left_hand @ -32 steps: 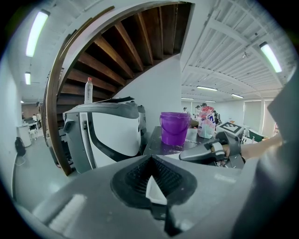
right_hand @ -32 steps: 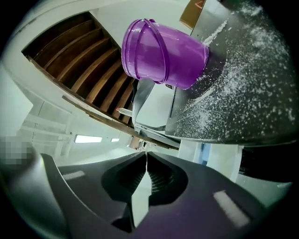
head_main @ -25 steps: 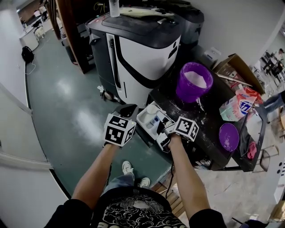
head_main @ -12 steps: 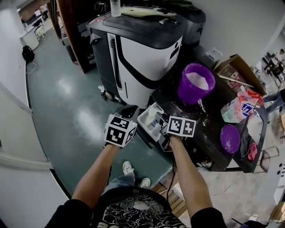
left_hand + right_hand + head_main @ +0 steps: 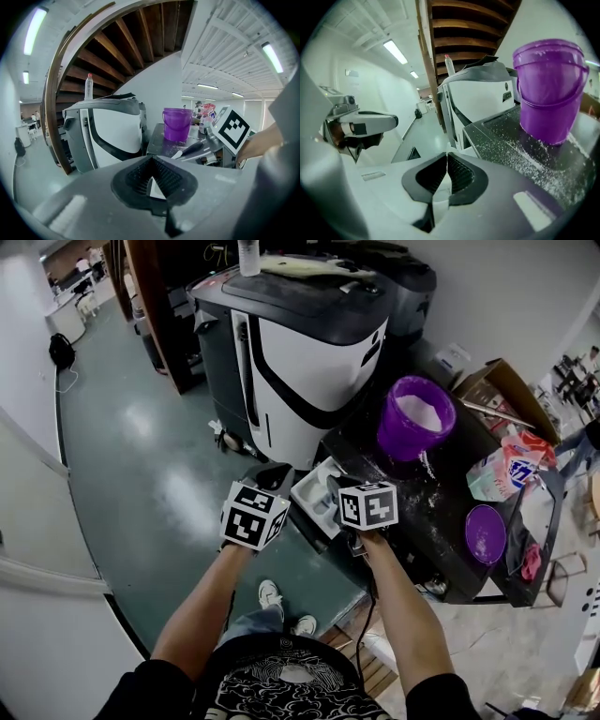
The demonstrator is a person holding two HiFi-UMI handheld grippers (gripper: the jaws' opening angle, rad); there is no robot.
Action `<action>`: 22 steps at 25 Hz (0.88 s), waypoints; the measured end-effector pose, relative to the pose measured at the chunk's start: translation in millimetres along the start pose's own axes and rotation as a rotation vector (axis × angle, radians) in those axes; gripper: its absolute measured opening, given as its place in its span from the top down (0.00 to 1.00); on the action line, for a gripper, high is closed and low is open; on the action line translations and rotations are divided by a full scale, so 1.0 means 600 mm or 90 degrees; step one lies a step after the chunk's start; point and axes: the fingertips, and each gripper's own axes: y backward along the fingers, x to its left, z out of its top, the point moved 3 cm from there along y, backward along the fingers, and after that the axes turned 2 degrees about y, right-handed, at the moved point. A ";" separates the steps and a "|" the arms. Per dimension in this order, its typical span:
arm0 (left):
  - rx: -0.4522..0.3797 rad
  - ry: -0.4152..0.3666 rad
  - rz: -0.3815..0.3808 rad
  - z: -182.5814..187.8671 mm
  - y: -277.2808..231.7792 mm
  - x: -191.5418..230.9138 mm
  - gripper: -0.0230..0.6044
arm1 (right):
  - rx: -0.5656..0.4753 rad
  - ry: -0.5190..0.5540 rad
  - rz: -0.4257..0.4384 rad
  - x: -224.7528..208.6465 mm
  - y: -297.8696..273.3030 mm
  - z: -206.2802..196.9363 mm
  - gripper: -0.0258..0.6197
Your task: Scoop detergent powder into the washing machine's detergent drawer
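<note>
The white detergent drawer (image 5: 314,487) sticks out from the front edge of a black, powder-dusted top (image 5: 441,512). A purple bucket (image 5: 415,418) holding white powder stands farther back on that top; it also shows in the left gripper view (image 5: 177,123) and close up in the right gripper view (image 5: 551,93). My right gripper (image 5: 343,489) hovers at the drawer's right side, its pads pressed together with nothing visible between them (image 5: 447,157). My left gripper (image 5: 271,477) is held just left of the drawer over the floor, also shut and empty (image 5: 151,159).
A black-and-white machine (image 5: 300,334) with a bottle (image 5: 248,257) on top stands behind the drawer. A detergent bag (image 5: 502,472), a purple lid (image 5: 485,531) and a cardboard box (image 5: 502,390) lie on the right. Green floor (image 5: 141,456) spreads to the left.
My right gripper has moved left along the black top to the drawer, and its marker cube has turned. The left gripper has stayed where it was.
</note>
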 end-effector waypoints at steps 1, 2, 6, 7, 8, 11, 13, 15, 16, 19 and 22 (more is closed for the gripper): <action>0.000 0.000 0.000 0.000 0.001 0.001 0.96 | 0.008 0.025 -0.007 0.002 -0.002 0.000 0.91; -0.001 0.001 0.001 0.000 0.002 0.002 0.96 | 0.017 0.051 -0.014 0.004 -0.003 0.000 0.91; 0.002 0.005 0.005 -0.005 0.006 0.006 0.96 | 0.048 0.157 -0.039 0.013 -0.008 -0.002 0.91; 0.003 0.006 0.006 -0.006 0.007 0.007 0.96 | 0.053 0.179 -0.043 0.015 -0.010 -0.003 0.91; 0.003 0.006 0.006 -0.008 0.007 0.007 0.96 | 0.057 0.200 -0.047 0.017 -0.011 -0.004 0.91; 0.002 0.006 0.007 -0.010 0.008 0.007 0.96 | 0.068 0.261 -0.057 0.021 -0.013 -0.007 0.91; 0.002 0.007 0.009 -0.010 0.010 0.007 0.96 | 0.077 0.301 -0.061 0.026 -0.013 -0.008 0.91; 0.002 0.008 0.009 -0.010 0.011 0.007 0.96 | 0.083 0.338 -0.064 0.030 -0.013 -0.008 0.91; 0.002 0.009 0.009 -0.011 0.011 0.007 0.96 | 0.086 0.356 -0.066 0.032 -0.013 -0.008 0.91; 0.002 0.009 0.009 -0.012 0.011 0.005 0.96 | 0.095 0.394 -0.072 0.035 -0.012 -0.012 0.91; 0.001 0.010 0.010 -0.013 0.013 0.002 0.96 | 0.096 0.425 -0.079 0.037 -0.010 -0.015 0.91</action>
